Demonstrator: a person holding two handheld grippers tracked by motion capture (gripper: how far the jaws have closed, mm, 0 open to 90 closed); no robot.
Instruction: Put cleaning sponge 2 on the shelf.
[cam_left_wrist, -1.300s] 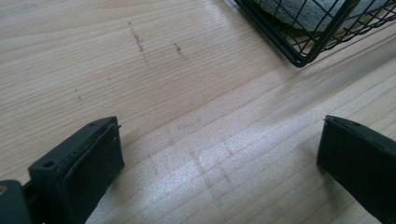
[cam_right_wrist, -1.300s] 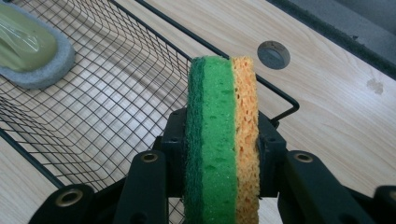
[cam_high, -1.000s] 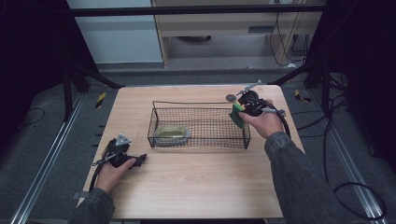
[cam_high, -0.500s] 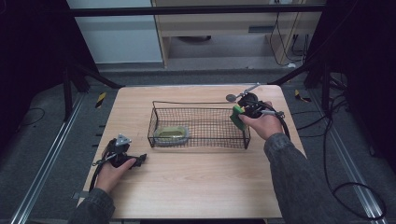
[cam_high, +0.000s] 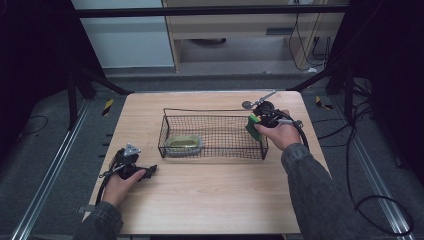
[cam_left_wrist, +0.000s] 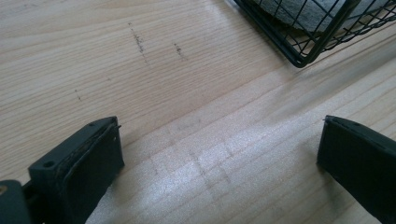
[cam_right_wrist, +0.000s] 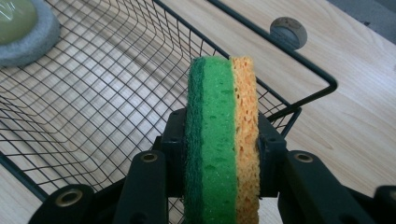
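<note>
Barely anything has shifted in the last second: my right gripper (cam_right_wrist: 219, 186) stays clamped on the sponge (cam_right_wrist: 222, 140), hanging over the wire basket (cam_high: 212, 112) at its three o'clock end, ready to drop. My left gripper (cam_left_wrist: 219, 163) rests spread wide, empty.

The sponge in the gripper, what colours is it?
The sponge is green on one side and orange on the other, clearest in the right gripper view.

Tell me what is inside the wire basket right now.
Inside the wire basket, at its left end, lies a grey pad with a green top. The rest of its mesh floor is bare. The right gripper holds a sponge over the right end.
</note>
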